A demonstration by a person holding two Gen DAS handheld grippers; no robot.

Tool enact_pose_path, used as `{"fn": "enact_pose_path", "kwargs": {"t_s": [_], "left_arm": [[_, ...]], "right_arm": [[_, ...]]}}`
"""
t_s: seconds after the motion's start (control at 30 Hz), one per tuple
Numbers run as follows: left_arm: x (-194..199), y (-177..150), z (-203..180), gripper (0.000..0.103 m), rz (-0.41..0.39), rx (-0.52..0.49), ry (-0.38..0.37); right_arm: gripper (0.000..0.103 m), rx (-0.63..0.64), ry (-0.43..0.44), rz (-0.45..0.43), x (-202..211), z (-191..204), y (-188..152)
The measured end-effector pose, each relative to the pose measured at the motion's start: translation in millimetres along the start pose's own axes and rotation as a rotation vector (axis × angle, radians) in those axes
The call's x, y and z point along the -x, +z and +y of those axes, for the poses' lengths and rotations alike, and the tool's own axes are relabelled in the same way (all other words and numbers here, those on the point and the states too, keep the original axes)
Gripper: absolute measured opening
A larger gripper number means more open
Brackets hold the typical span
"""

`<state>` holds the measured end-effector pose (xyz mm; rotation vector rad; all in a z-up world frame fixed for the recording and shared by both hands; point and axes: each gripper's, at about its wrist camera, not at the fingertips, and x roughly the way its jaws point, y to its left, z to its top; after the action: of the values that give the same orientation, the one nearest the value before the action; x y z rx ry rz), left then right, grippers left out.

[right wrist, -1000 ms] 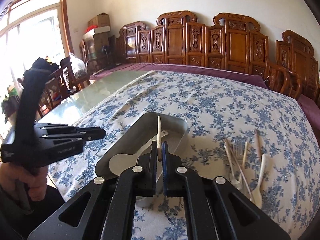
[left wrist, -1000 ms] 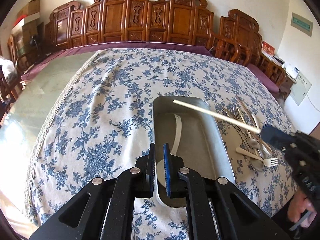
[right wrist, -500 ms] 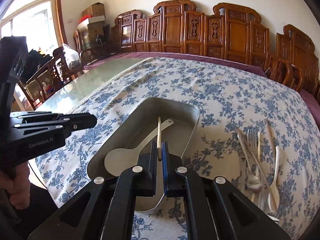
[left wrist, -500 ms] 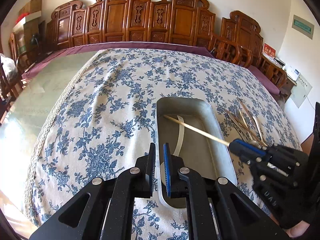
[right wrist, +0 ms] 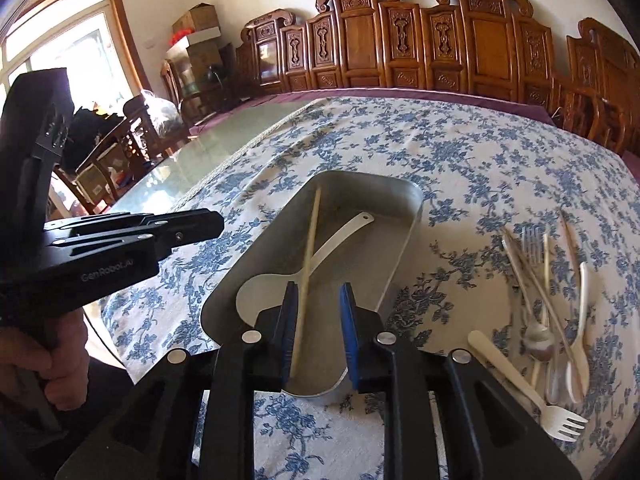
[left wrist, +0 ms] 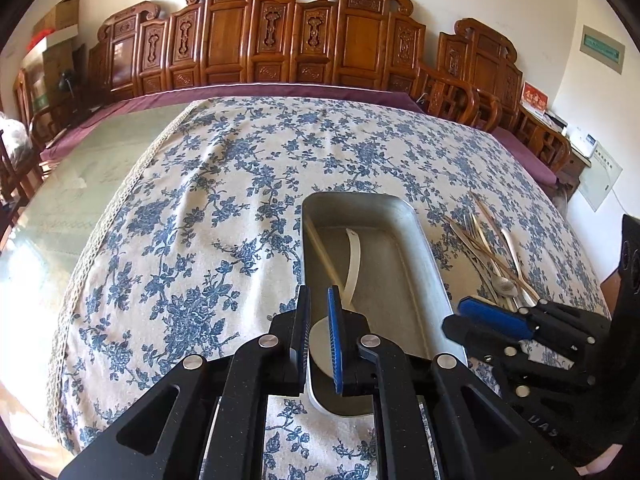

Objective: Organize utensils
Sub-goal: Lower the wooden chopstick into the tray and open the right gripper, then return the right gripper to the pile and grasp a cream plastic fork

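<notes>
Chopstick [right wrist: 310, 240] now lies in the metal tray [right wrist: 404, 240], along its left wall, across the white spoon [right wrist: 320, 260]. Drop-off step, I'd say. Right gripper [right wrist: 318, 332] jaws just opened, pads clear of it; 1 sec ago they clamped it above the tray. Left gripper [left wrist: 319, 340] nearly shut, empty, at tray's near end. Next: back out, go for the utensil pile [right wrist: 548, 304] right of tray.

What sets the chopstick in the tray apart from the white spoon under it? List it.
The chopstick is a thin, straight, pale wooden stick; the white spoon has a broad flat bowl and a curved handle. The chopstick lies on top, crossing the spoon, which rests on the tray floor. Both lie inside the same metal tray.
</notes>
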<state>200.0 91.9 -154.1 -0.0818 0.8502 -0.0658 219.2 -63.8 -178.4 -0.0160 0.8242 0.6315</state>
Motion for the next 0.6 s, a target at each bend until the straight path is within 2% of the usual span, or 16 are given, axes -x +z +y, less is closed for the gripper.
{"fn": "enact_pose_path", "kwargs": {"t_s": [0.1,0.2,0.33,0.43,0.6], "left_arm": [[-0.5,-0.4,-7.4,0.010,0.002,-0.007,-0.009],[-0.1,-0.5,-17.2,0.022,-0.006,-0.022,-0.022],[-0.9,-0.6,-33.2,0.026,-0.008,-0.049,-0.047],[-2.0,-1.7,-47.2,0.035,-0.011,-0.070,-0.065],[-5.1,-6.9,-70.0,0.036,-0.003,-0.103,-0.092]], "right_arm": [[0.023,0.009,-0.015,-0.022,17.9,-10.5,2.1],[0.023,0.020,-0.049,-0.037,36.8,-28.1,3.8],[0.023,0.031,-0.121,-0.045,60.3,-60.6,2.2],[0.023,0.027,-0.167,-0.042,71.6,-85.5,-2.5],[0.023,0.010,-0.189,-0.001,72.3,-112.0,-19.4]]}}
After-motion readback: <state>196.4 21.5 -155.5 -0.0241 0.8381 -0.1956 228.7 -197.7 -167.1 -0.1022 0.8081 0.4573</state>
